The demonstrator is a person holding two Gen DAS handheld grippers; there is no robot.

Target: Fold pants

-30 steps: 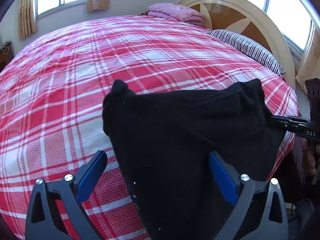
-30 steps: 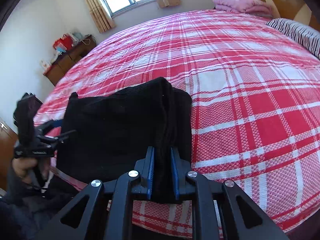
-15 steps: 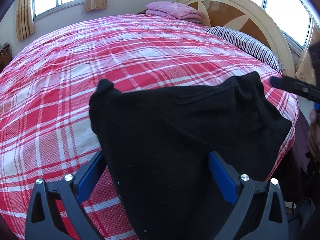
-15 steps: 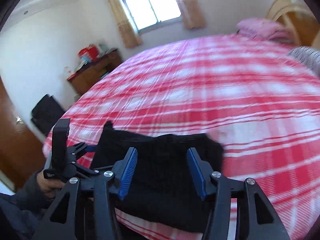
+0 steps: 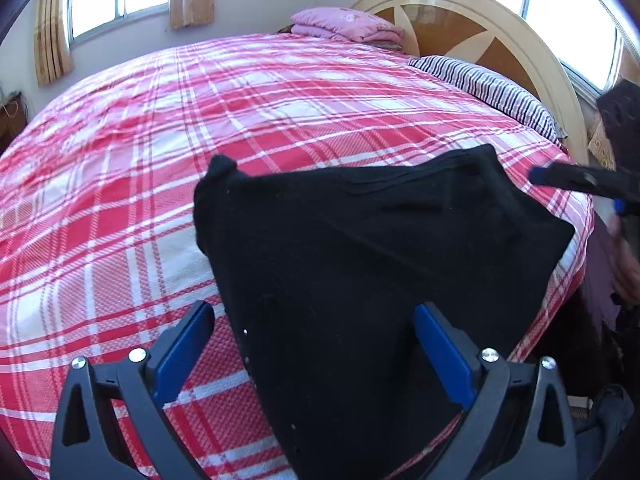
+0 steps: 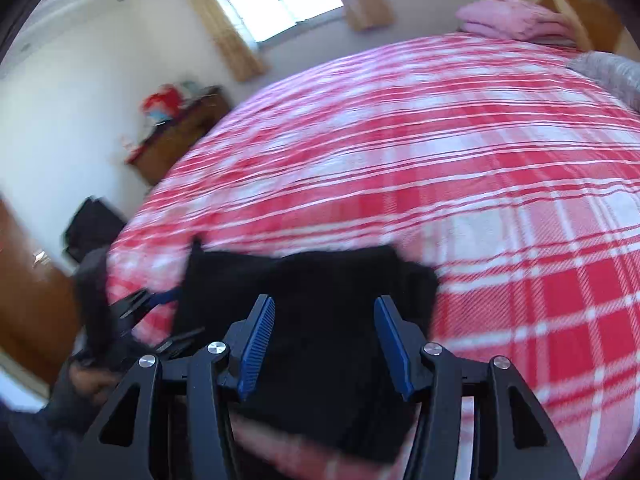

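Note:
Folded black pants (image 5: 372, 264) lie flat near the front edge of a bed with a red plaid cover (image 5: 224, 120). My left gripper (image 5: 314, 350) is open and empty just above the near part of the pants. My right gripper (image 6: 324, 344) is open and empty, raised over the pants (image 6: 320, 292), and shows at the right edge of the left wrist view (image 5: 584, 180). The left gripper also shows at the left of the blurred right wrist view (image 6: 148, 304).
A striped pillow (image 5: 488, 92) and folded pink bedding (image 5: 348, 28) lie at the cream headboard (image 5: 520, 40). A wooden dresser (image 6: 180, 132) with red items stands by the far wall. A dark bag (image 6: 94, 228) sits on the floor beside a wooden door.
My right gripper opened and let go of the pants' edge, then lifted back. The pants dropped flat on the bed. My left gripper stayed open.

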